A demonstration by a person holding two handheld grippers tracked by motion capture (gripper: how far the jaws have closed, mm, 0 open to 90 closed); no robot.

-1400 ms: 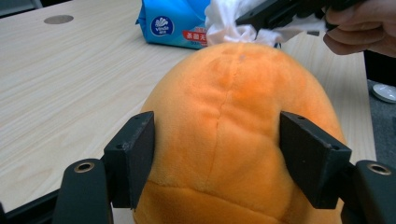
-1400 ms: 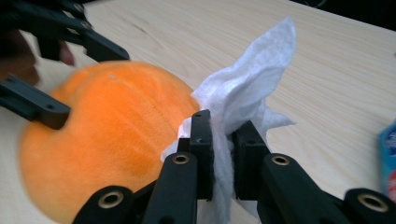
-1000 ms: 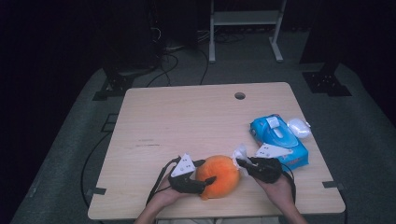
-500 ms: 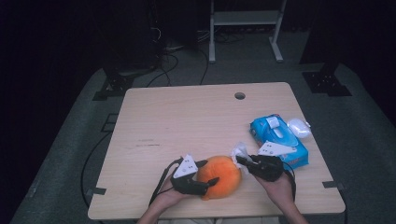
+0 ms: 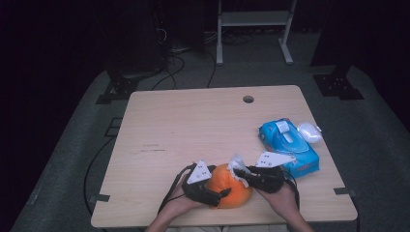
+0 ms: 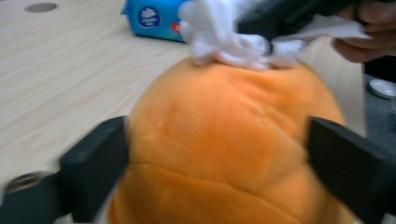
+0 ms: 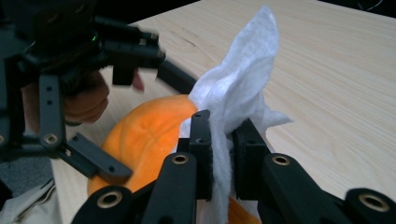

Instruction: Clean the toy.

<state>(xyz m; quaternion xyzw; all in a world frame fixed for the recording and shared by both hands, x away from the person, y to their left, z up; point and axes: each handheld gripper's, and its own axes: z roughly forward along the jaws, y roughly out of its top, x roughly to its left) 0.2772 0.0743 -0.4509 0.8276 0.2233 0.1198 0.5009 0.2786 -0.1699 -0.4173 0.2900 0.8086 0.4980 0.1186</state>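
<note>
1. Orange pumpkin [image 5: 231, 191]: near table edge, between both hands, presumably steadied for wiping.
2. Left gripper [image 6: 215, 154]: jaws have just been opening, flanking the pumpkin; contact blurred.
3. Right gripper [image 7: 223, 140]: clamped on white wet wipe [image 7: 236, 93], pressed to the pumpkin's top.
4. Blue wipes pack [image 5: 289, 145]: right, near.

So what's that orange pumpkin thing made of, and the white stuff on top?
The orange pumpkin looks like soft foam or plush: matte, faintly fuzzy, with shallow creases, though hard to be sure. The white wipe looks like thin, fibrous tissue or cloth; it crumples and folds where the right gripper pinches it.
</note>
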